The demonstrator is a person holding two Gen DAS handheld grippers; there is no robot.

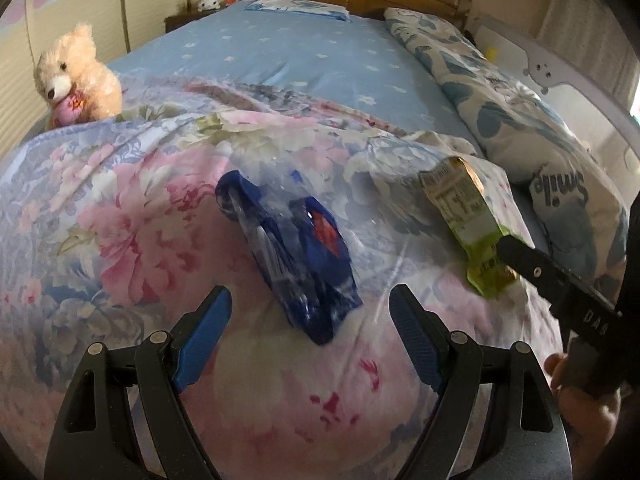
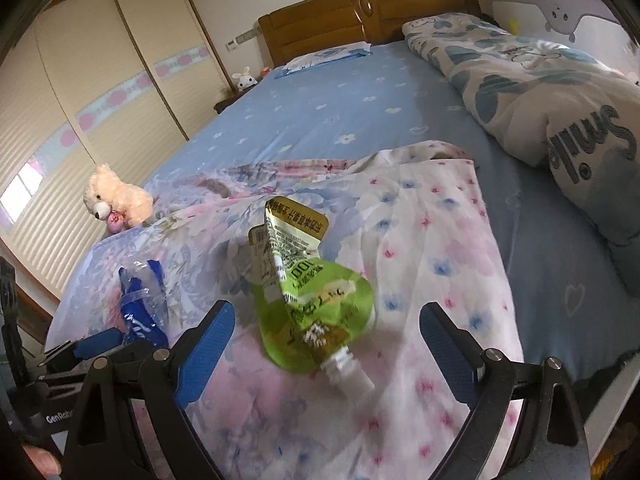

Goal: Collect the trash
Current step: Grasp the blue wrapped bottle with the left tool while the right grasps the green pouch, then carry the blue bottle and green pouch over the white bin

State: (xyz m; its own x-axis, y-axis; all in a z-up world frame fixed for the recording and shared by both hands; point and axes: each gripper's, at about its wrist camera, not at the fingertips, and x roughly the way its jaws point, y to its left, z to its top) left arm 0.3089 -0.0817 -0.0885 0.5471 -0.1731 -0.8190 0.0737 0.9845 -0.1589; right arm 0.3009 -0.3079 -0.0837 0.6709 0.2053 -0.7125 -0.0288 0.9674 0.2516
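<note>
Left wrist view: the left gripper [image 1: 310, 312] hangs wide open over a puffy floral quilt [image 1: 120, 208], with a crinkly blue-and-clear wrapper [image 1: 296, 252] lying just ahead between its fingers, untouched.

Right wrist view: the right gripper [image 2: 326, 334] gapes open too, a crumpled green spouted pouch [image 2: 316, 304] flat on the quilt between its fingers.

- I get soft, even daylight in both views; nothing is dim.
- Right wrist view: a bright window reflection glares at the left edge on the wardrobe [image 2: 100, 92].
- Fisheye bends the bed [image 1: 320, 64] and walls, with dark corners.
- The blue wrapper [image 1: 296, 248] and green pouch [image 2: 316, 304] smear with motion blur.
</note>
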